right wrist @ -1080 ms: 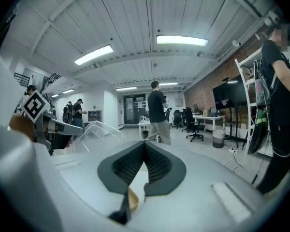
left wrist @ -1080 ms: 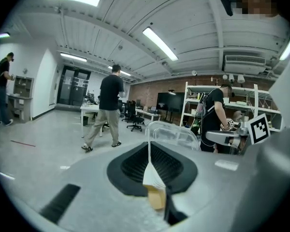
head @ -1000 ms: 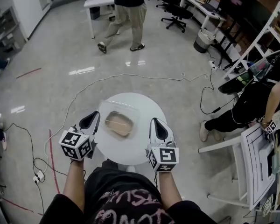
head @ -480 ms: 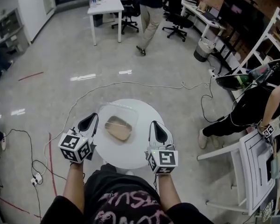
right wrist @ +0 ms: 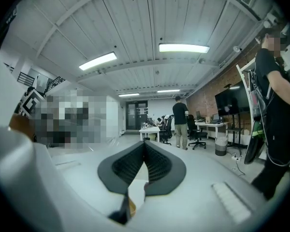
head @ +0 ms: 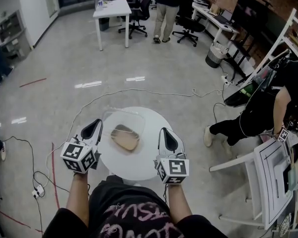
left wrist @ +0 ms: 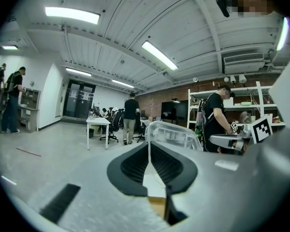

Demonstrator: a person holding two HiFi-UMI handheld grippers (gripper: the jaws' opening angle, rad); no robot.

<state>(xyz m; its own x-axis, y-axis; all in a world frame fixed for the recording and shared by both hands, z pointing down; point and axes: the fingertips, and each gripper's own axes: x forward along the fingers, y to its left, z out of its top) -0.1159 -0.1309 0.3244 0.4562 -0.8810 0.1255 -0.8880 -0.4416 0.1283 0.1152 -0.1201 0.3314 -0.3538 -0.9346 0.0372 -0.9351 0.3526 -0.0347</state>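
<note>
The clear plastic box (head: 120, 118) looks glossy and smooth; the round white table (head: 139, 160) looks matt; the grey floor (head: 64, 58) shines, polished.

On the table (head: 139, 163) — a container (head: 125, 136)

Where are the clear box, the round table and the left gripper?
clear box (head: 133, 117): head view, its far rim.
round table (head: 139, 161): head view, bare top.
left gripper (head: 96, 122): head view, closed jaw tips.

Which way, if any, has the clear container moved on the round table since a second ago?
No. The clear container sits on the same left-of-centre patch of the round white table as before; only the camera's framing shifted.
</note>
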